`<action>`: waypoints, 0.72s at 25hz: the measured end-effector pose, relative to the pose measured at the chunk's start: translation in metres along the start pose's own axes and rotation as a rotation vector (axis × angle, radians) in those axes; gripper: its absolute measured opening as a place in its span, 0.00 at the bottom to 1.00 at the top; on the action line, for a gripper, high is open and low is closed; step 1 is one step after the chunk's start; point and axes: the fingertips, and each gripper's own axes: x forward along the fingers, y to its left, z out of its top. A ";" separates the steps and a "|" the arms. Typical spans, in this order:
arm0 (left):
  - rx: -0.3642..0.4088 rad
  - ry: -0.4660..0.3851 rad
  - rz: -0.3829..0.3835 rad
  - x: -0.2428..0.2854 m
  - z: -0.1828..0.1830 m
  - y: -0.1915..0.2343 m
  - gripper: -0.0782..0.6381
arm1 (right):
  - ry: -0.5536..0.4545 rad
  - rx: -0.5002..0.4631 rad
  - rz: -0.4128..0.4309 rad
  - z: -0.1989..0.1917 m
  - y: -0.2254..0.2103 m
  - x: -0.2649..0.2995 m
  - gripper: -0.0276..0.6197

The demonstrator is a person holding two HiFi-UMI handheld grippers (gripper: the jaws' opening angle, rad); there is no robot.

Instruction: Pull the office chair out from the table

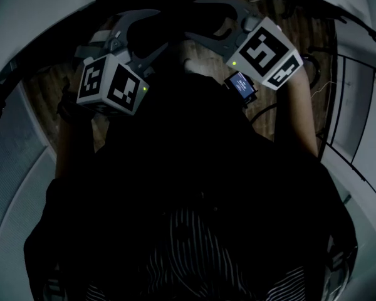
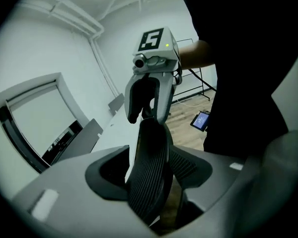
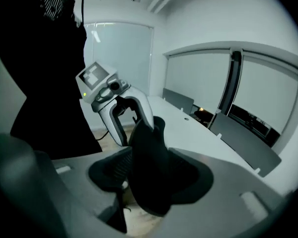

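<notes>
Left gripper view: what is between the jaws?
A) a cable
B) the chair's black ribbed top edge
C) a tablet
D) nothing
B: the ribbed black edge of the chair stands between the jaws, with a pad against each side.

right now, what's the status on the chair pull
Both shut: left gripper and right gripper on the chair top edge. Table just beyond. Small lit screen on the floor nearby, possibly in the path.
</notes>
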 end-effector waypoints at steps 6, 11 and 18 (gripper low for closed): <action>0.038 0.032 -0.046 0.014 -0.004 -0.008 0.57 | 0.121 -0.076 0.014 -0.026 0.011 0.017 0.47; 0.098 0.124 -0.074 0.026 -0.017 -0.015 0.60 | 0.199 -0.128 0.002 -0.039 0.012 0.023 0.51; 0.128 0.194 -0.090 0.045 -0.035 -0.027 0.62 | 0.242 -0.160 0.012 -0.050 0.012 0.037 0.54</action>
